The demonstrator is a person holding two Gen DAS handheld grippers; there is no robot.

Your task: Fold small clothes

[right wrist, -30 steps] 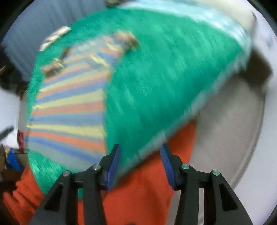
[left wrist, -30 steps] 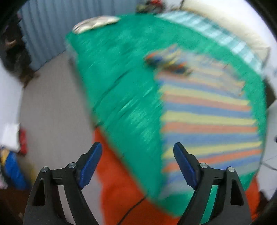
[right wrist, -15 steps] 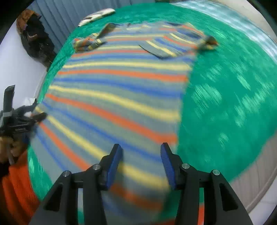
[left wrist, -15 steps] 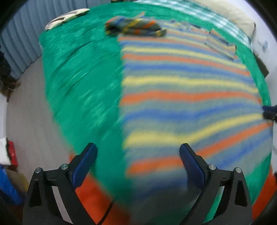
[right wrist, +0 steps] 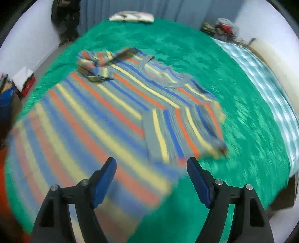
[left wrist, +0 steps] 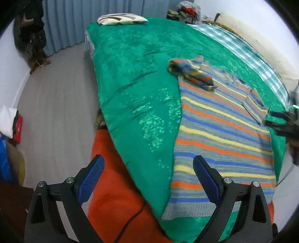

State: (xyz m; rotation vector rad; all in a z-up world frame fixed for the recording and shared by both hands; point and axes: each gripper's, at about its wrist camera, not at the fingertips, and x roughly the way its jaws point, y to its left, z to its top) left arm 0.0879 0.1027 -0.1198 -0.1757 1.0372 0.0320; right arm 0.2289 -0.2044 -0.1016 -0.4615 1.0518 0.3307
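1. Both views have swung since the earlier frames. A second ago each gripper looked at the near edge of the bed, with orange cloth just below the fingers. Now each looks along a striped shirt laid flat on the green cover.

2. Left side first. In the left wrist view, the left gripper (left wrist: 147, 179) has its jaws spread wide, a little wider than a second ago, with nothing between them. It hovers over the near corner of the cover (left wrist: 134, 78). The shirt's (left wrist: 220, 130) hem lies just beside its right finger.

3. On the floor at far left sit a few blurred items, too unclear to name.

4. The shirt's left sleeve (left wrist: 192, 72) lies crumpled on the shoulder, not spread out.

5. Moving right. In the right wrist view, the right gripper (right wrist: 150, 179) has just been opening: its jaws were narrow and now stand much wider, and nothing is between them. This view is blurred.

6. It has crossed from the bed's edge to hover above the shirt's right side. The right sleeve (right wrist: 185, 132) is already folded in over the body, just ahead of the fingers.

7. A folded pale cloth (right wrist: 131, 17) rests at the far end of the bed, well apart from the shirt.

8. My reading: both grippers have let go and moved back over the shirt. One sleeve looks folded; the bunched left sleeve probably needs straightening and folding in next. The body fold is not yet done.
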